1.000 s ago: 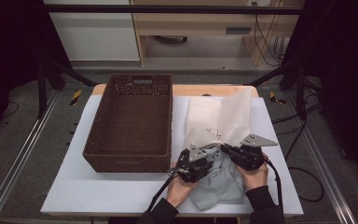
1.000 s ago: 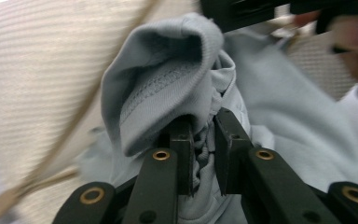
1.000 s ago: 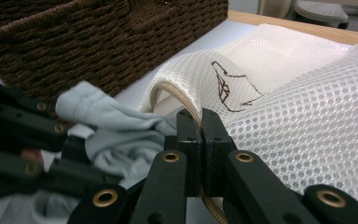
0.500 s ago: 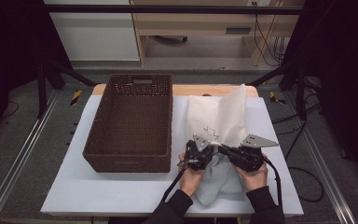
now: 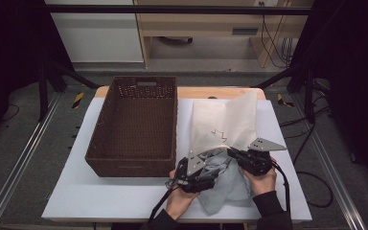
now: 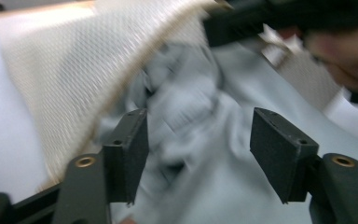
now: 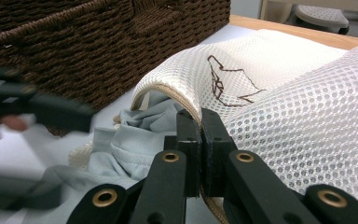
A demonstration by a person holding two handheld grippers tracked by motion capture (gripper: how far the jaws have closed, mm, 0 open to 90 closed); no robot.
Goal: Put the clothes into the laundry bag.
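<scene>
A cream mesh laundry bag lies on the white table to the right of the basket. A grey garment sits partly inside its mouth and spills toward the person. My right gripper is shut on the bag's trimmed rim and holds the mouth up. My left gripper hovers over the grey garment. Its jaws have just been opening and now stand apart, with crumpled cloth under the gap and nothing pressed by the pads. The mesh shows at the left of the left gripper view.
An empty dark brown wicker basket stands on the left half of the white table top, close beside the bag. A black frame and rails surround the table. Cables trail from both grippers toward the near edge.
The left gripper pushed toward the bag's mouth, then drew back toward the person with its jaws now apart. The bag's far flap has lifted. The right gripper stayed put.
</scene>
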